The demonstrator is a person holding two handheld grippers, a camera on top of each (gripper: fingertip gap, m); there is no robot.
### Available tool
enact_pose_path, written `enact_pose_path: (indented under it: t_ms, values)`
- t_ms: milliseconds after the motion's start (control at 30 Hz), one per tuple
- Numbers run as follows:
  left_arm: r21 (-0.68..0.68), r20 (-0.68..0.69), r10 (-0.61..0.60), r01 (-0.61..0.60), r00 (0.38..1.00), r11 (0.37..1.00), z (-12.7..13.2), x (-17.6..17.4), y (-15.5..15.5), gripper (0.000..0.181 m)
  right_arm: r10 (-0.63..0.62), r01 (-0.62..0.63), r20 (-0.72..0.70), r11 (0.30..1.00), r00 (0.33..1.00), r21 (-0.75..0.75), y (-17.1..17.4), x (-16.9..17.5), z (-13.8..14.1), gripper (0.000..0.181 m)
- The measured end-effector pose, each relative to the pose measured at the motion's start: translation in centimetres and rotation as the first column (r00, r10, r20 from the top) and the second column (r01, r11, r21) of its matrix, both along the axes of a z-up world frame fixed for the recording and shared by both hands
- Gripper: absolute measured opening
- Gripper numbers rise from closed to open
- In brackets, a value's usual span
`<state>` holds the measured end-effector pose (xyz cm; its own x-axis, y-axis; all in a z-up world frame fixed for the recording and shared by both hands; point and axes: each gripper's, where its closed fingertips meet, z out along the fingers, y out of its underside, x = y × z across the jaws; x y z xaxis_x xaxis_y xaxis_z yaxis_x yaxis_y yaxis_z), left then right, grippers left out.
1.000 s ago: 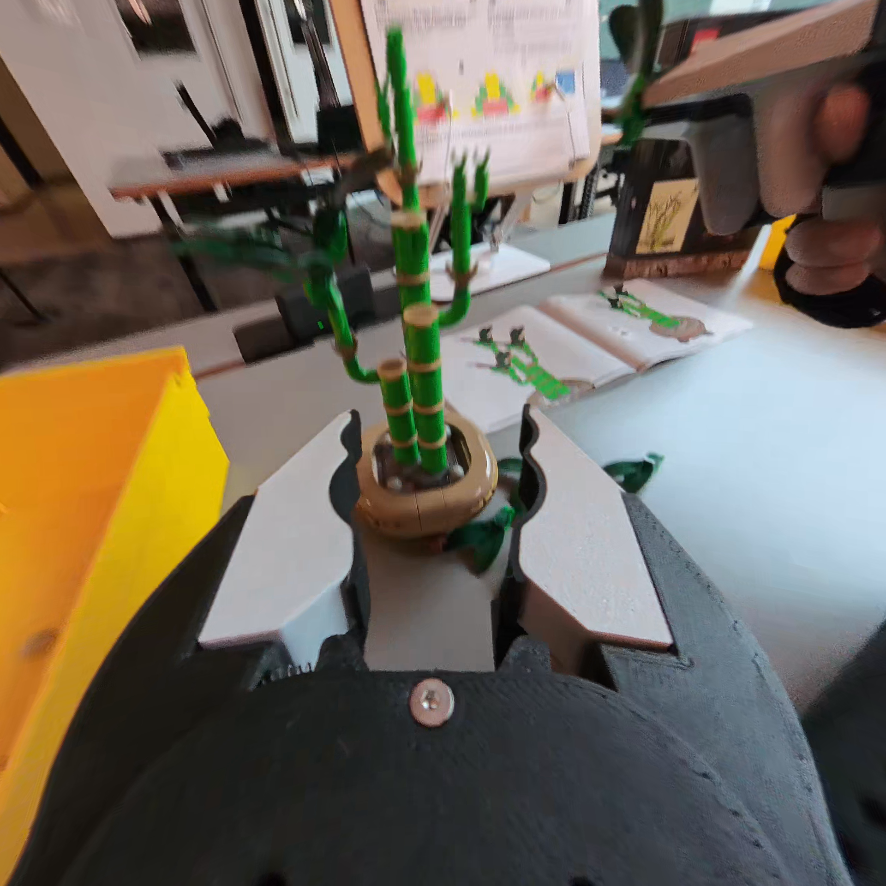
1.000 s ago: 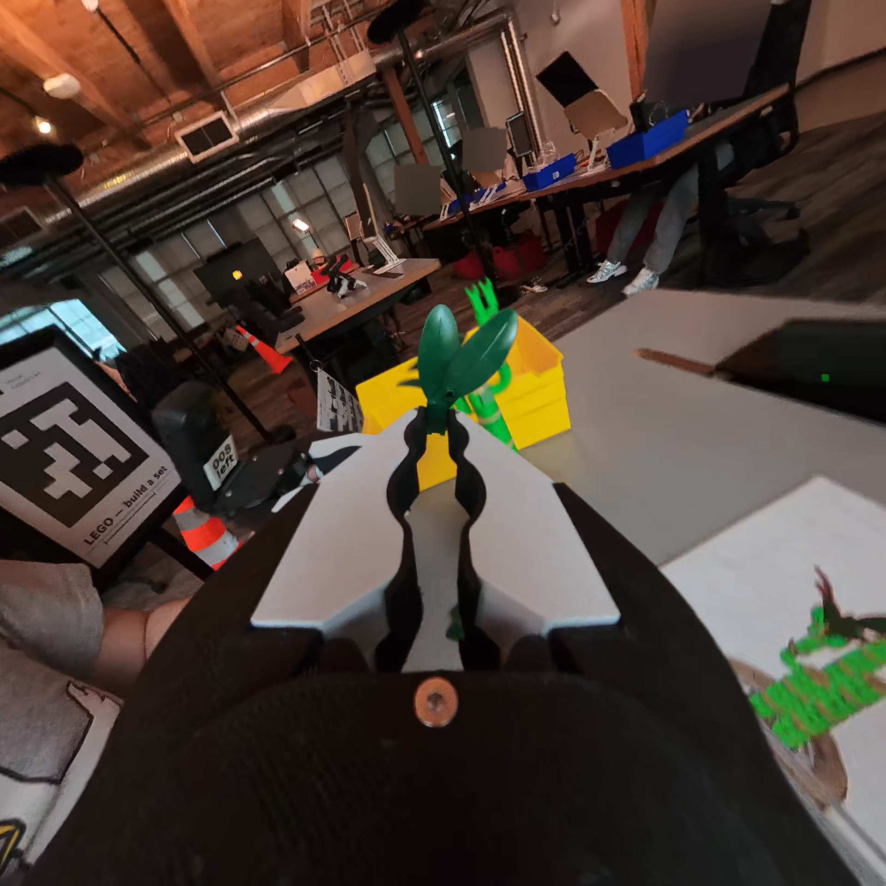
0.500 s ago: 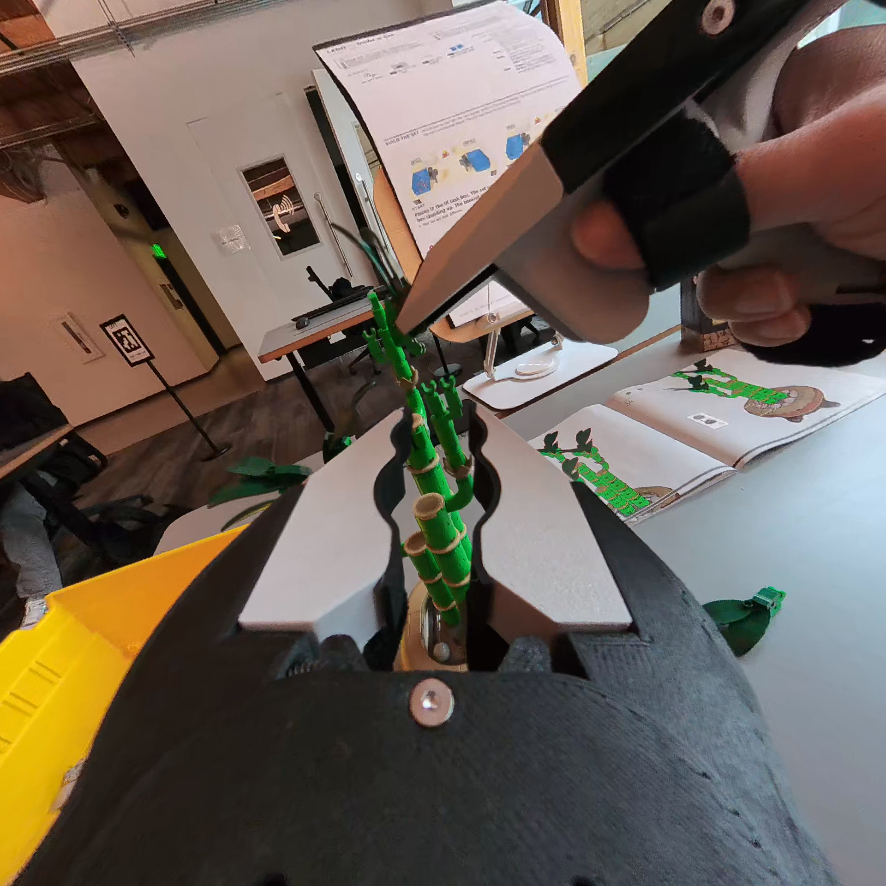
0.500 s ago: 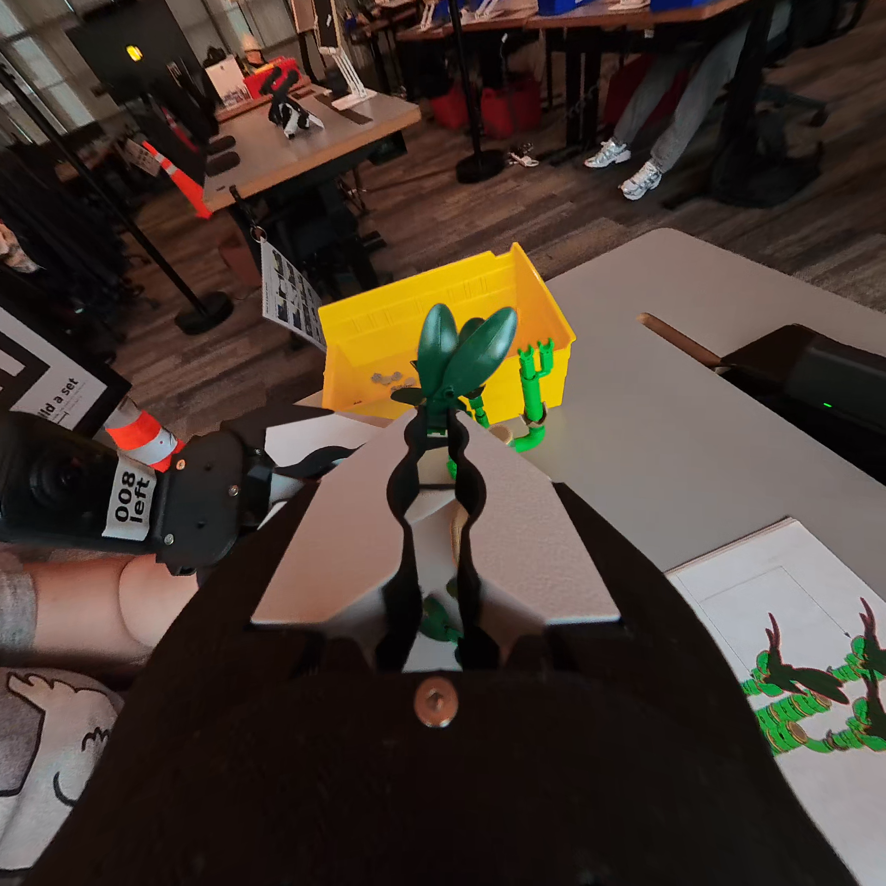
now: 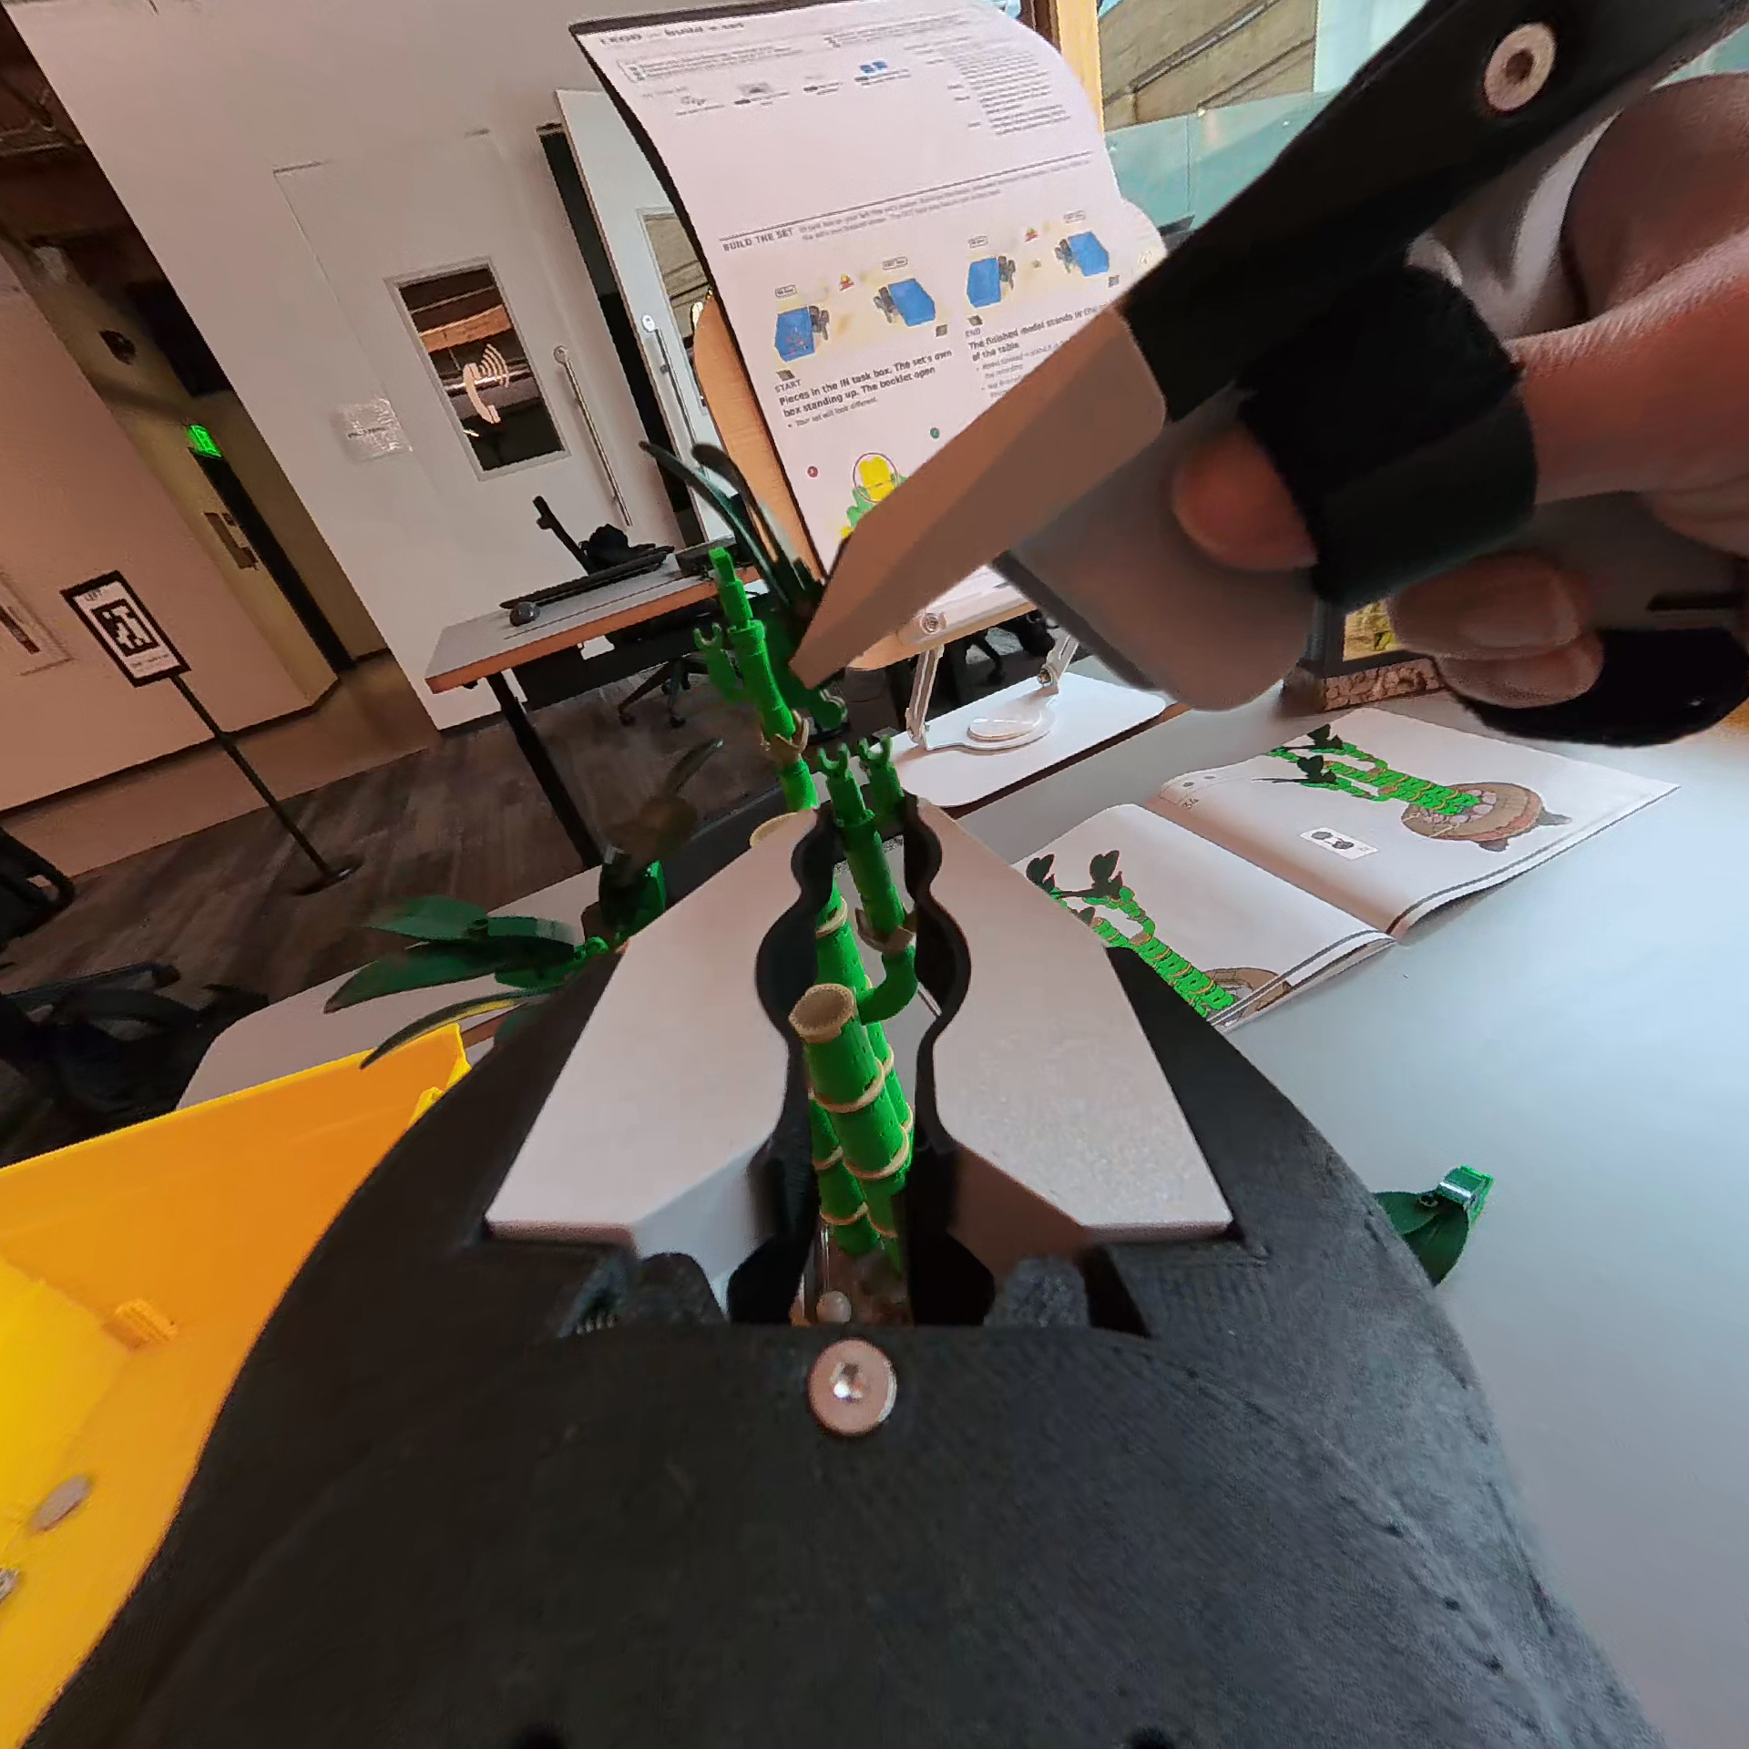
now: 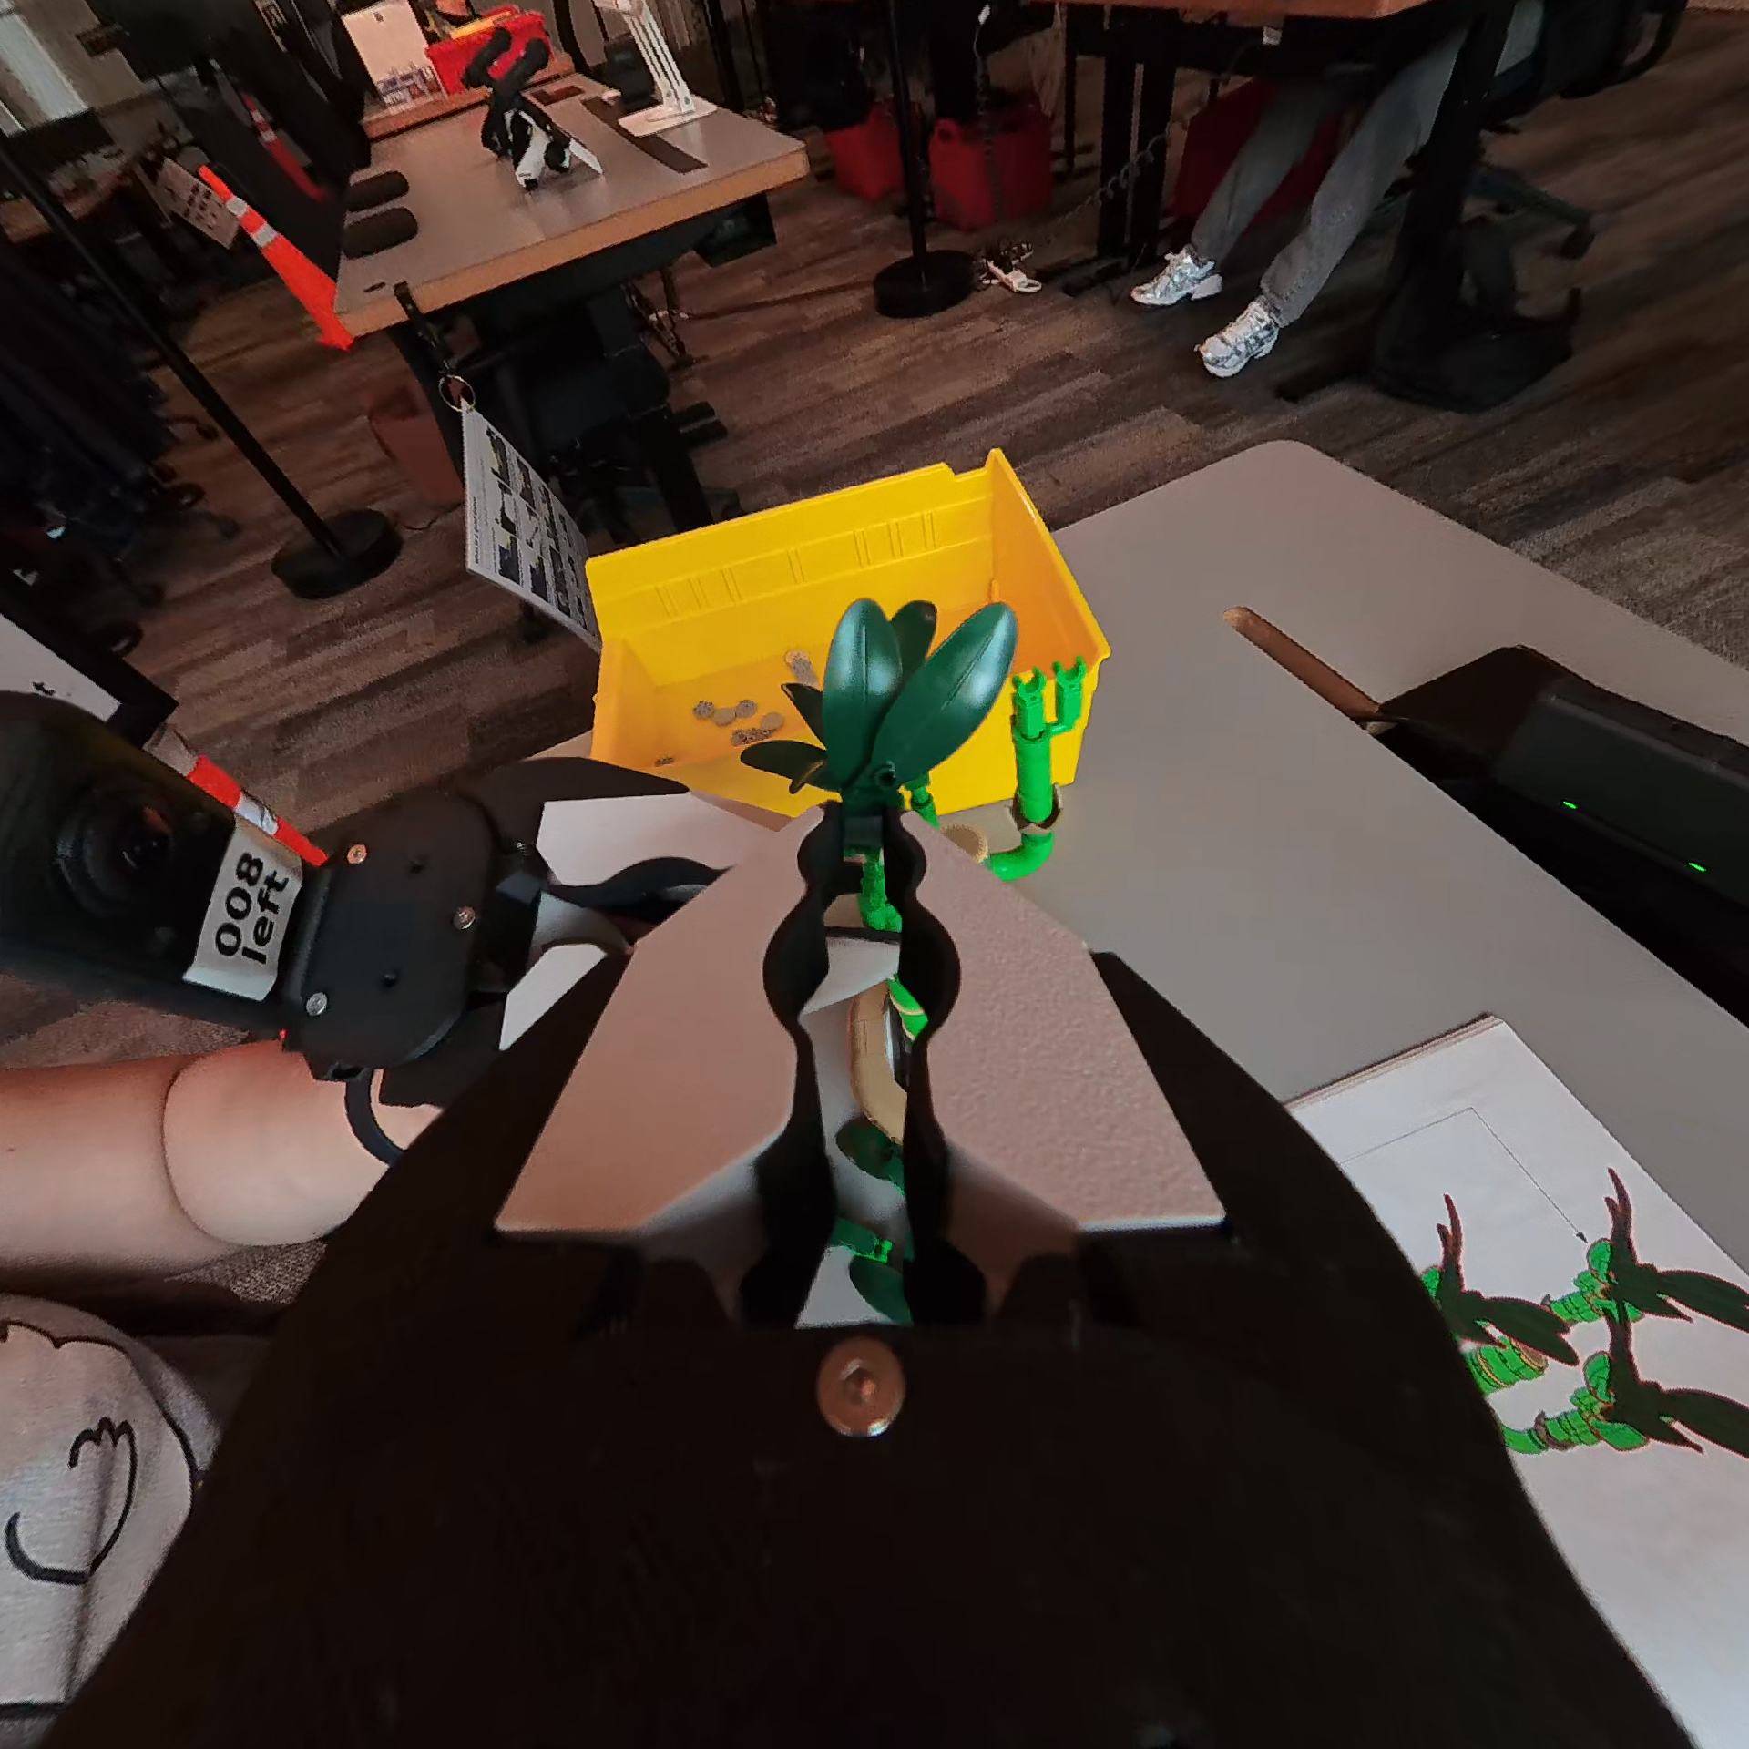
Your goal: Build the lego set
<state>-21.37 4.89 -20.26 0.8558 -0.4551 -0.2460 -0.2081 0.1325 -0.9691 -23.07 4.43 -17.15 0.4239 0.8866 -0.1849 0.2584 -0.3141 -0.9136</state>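
Observation:
The green bamboo model with tan rings stands between my left gripper's fingers; its tan pot is mostly hidden below them. My left gripper is shut on the lower stalks. My right gripper is shut on the stem of a dark green leaf cluster. In the left wrist view the right gripper comes in from the upper right, and its tip sits against the top of the tallest stalk. A forked side branch shows beside it. The left gripper appears at the left of the right wrist view.
A yellow bin with several small grey pieces sits behind the model, also at lower left. An open instruction booklet lies to the right. A loose dark green leaf piece lies on the grey table. A black box stands far right. Less than 4 cm separates the two grippers' tips. About 20 cm separates my left fingertips from the loose dark green leaf piece.
My left gripper went from open around the pot to shut on the stalks. My right gripper came down with the leaf cluster to the top of the tallest stalk.

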Motion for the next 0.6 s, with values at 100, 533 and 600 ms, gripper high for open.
enact_pose_path:
  t_ms: [100, 533, 600]
  values:
    - [0.008, -0.009, 0.002, -0.002, 1.000, 1.000, 0.09, 0.18, 0.05, 0.012, 0.003, -0.003, -0.003, 1.000, 1.000, 0.000, -0.01, -0.02, -0.19, 0.007]
    - [0.017, -0.004, 0.003, -0.003, 1.000, 1.000, 0.09, 0.09, 0.06, 0.011, 0.003, -0.005, 0.020, 0.998, 1.000, 0.067, -0.06, -0.21, -0.49, 0.006]
    - [0.015, -0.001, 0.000, 0.000, 1.000, 1.000, 0.10, 0.08, 0.04, 0.011, 0.006, -0.008, 0.023, 0.997, 1.000, 0.076, -0.10, -0.23, -0.50, 0.006]
